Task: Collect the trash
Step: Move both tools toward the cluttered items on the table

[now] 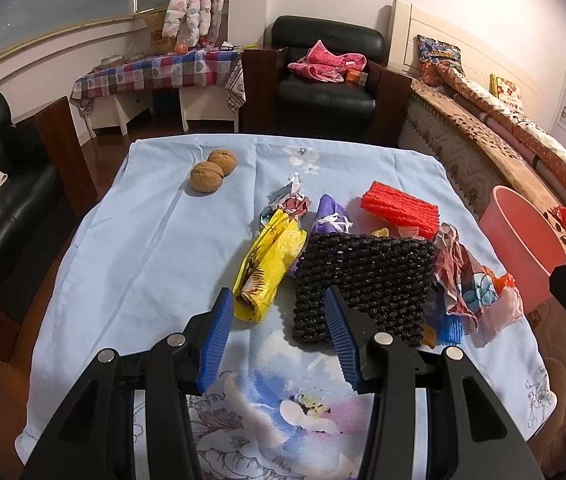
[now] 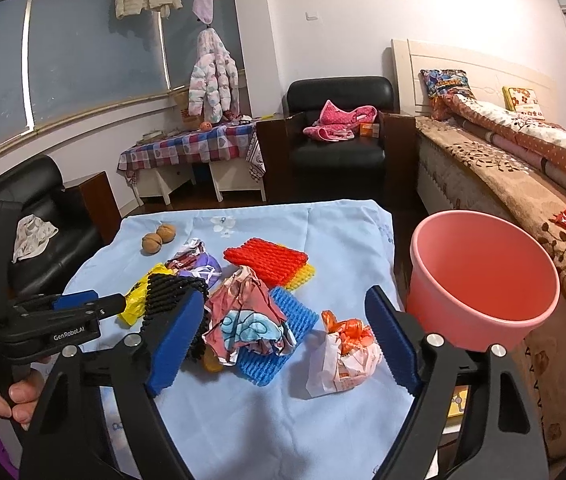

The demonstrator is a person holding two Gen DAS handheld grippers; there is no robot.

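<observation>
Blue-clothed table point(image 1: 143, 248) carries the trash heap. Left gripper point(image 1: 279, 320) stands apart, empty, the black foam net point(image 1: 367, 276) at its one o'clock. Right gripper point(image 2: 287, 340) stands apart around the white-orange wrapper point(image 2: 343, 356); the pink bin point(image 2: 483, 280) sits at two o'clock. Risk: light wrapper may slip out of a shallow pinch.

Bench cloth point(image 1: 131, 240): smooth matt cotton-like fabric. Black mat point(image 1: 367, 276): coarse knobbly foam mesh. Red pad point(image 2: 265, 259): ribbed foam. Yellow bag point(image 1: 271, 264): glossy crinkled plastic. Bucket point(image 2: 483, 276): smooth pink plastic. Fingers point(image 1: 219, 340): ribbed blue rubbery pads. Walnuts point(image 1: 207, 176): rough shell.
</observation>
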